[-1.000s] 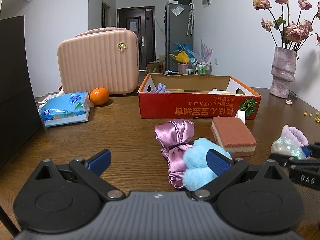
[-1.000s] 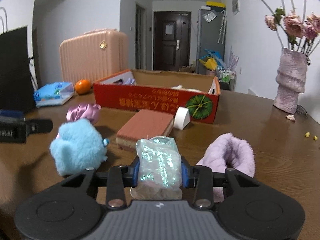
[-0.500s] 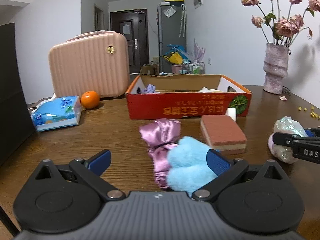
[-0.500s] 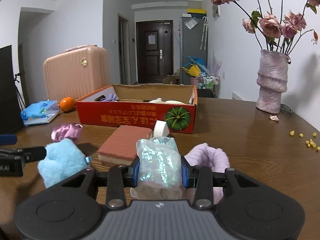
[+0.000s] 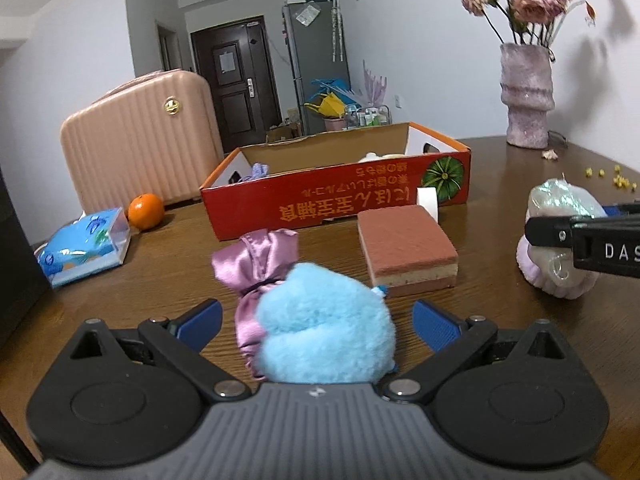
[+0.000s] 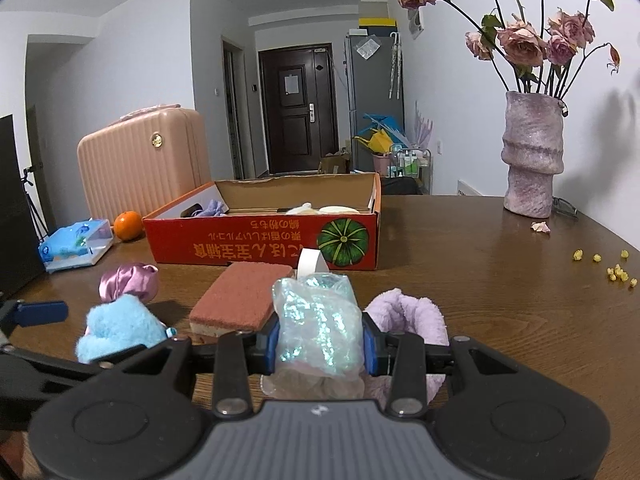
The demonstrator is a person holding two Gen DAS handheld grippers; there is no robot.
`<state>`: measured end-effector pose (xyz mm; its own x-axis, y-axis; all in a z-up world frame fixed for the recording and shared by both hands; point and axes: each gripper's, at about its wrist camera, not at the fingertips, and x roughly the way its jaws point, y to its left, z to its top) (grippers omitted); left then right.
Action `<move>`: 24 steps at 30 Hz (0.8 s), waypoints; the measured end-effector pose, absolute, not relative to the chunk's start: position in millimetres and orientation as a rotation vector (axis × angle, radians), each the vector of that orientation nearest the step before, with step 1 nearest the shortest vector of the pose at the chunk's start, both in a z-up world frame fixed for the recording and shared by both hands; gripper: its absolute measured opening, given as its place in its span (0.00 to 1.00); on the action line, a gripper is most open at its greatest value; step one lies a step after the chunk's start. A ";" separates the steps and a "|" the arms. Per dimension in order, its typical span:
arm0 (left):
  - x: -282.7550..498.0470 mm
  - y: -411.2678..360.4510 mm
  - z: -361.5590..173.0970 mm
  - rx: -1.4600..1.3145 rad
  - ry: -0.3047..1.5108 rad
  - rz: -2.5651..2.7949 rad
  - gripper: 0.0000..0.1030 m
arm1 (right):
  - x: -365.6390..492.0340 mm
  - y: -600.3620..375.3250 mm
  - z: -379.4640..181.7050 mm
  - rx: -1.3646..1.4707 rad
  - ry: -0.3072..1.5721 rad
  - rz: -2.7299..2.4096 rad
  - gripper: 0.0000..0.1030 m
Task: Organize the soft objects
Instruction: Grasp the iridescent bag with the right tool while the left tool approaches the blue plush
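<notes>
Left gripper (image 5: pixel 316 322) open wide, jaws apart on either side of the fluffy sky-blue plush ball (image 5: pixel 326 330), neither blue pad pressing the fur. Ball resting on the brown wooden counter (image 5: pixel 160 280), touching the crumpled mauve satin pouch (image 5: pixel 256 264) just behind it. Best to push in a touch further so the pads straddle the ball's widest part, then close slowly; risk of catching the satin on the left side, so a line clear of that fabric looks wise.

Further right, terracotta-and-cream sponge block (image 5: pixel 406 246) lying loose, just before the red cardboard pumpkin-print box (image 5: pixel 332 204), likely the place for everything soft.

Right gripper (image 6: pixel 318 340) clamped on the iridescent crinkly plastic-wrapped bundle (image 6: pixel 316 320), squeezed between both pads; lilac fleecy cloth roll (image 6: pixel 408 316) just beside it. Firm grip worth keeping, then a lift high enough to clear the box wall before release.
</notes>
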<state>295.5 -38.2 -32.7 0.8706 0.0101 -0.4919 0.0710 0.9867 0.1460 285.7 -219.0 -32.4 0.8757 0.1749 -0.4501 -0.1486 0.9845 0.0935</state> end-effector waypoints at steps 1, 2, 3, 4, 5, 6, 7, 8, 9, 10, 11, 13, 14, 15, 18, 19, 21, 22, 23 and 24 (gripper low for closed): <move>296.7 -41.5 -33.9 0.173 0.513 -0.032 1.00 | 285.4 -218.4 -32.4 0.056 0.475 0.170 0.37; 298.5 -45.1 -35.4 0.185 0.515 -0.035 1.00 | 285.0 -217.8 -32.3 0.056 0.475 0.173 0.37; 300.1 -47.8 -36.6 0.195 0.517 -0.039 1.00 | 284.9 -217.6 -32.2 0.055 0.474 0.175 0.37; 302.1 -51.0 -38.1 0.209 0.518 -0.041 1.00 | 284.6 -217.4 -32.2 0.056 0.474 0.178 0.37; 304.1 -53.4 -39.5 0.220 0.521 -0.041 1.00 | 284.6 -217.3 -32.3 0.056 0.475 0.179 0.37; 306.5 -55.3 -41.1 0.228 0.528 -0.045 1.00 | 284.7 -217.4 -32.5 0.056 0.476 0.180 0.37; 309.1 -56.2 -42.6 0.234 0.538 -0.053 1.00 | 284.8 -217.5 -32.8 0.056 0.478 0.181 0.37; 311.8 -57.1 -44.2 0.238 0.548 -0.059 1.00 | 284.8 -217.4 -33.1 0.055 0.479 0.182 0.37; 314.6 -57.4 -45.8 0.242 0.557 -0.061 1.00 | 284.8 -217.4 -33.3 0.055 0.481 0.184 0.37; 316.2 -57.5 -46.8 0.244 0.560 -0.063 1.00 | 285.1 -217.2 -33.6 0.055 0.482 0.184 0.37; 318.2 -56.7 -47.6 0.244 0.563 -0.065 1.00 | 285.4 -216.9 -33.9 0.054 0.484 0.184 0.37; 320.8 -55.3 -48.6 0.242 0.567 -0.074 1.00 | 286.1 -216.4 -34.5 0.053 0.488 0.184 0.37; 321.7 -54.8 -49.3 0.242 0.571 -0.086 1.00 | 286.8 -216.1 -35.1 0.052 0.490 0.184 0.37; 322.2 -55.0 -49.9 0.246 0.575 -0.095 1.00 | 287.4 -215.8 -35.8 0.051 0.493 0.183 0.37; 325.6 -54.5 -53.5 0.267 0.590 -0.098 0.98 | 288.7 -215.5 -36.6 0.048 0.497 0.184 0.37; 327.2 -53.0 -53.9 0.262 0.597 -0.102 0.95 | 288.7 -215.5 -36.9 0.047 0.497 0.184 0.37; 328.2 -50.2 -53.3 0.248 0.598 -0.108 0.92 | 288.6 -215.7 -37.0 0.049 0.497 0.185 0.37; 328.2 -49.4 -53.1 0.245 0.597 -0.109 0.89 | 288.6 -215.3 -37.1 0.048 0.497 0.185 0.37; 328.3 -49.4 -53.4 0.246 0.599 -0.110 0.87 | 288.5 -215.3 -37.0 0.048 0.497 0.185 0.37; 328.2 -50.1 -53.7 0.251 0.600 -0.111 0.82 | 288.4 -215.3 -36.9 0.049 0.496 0.186 0.37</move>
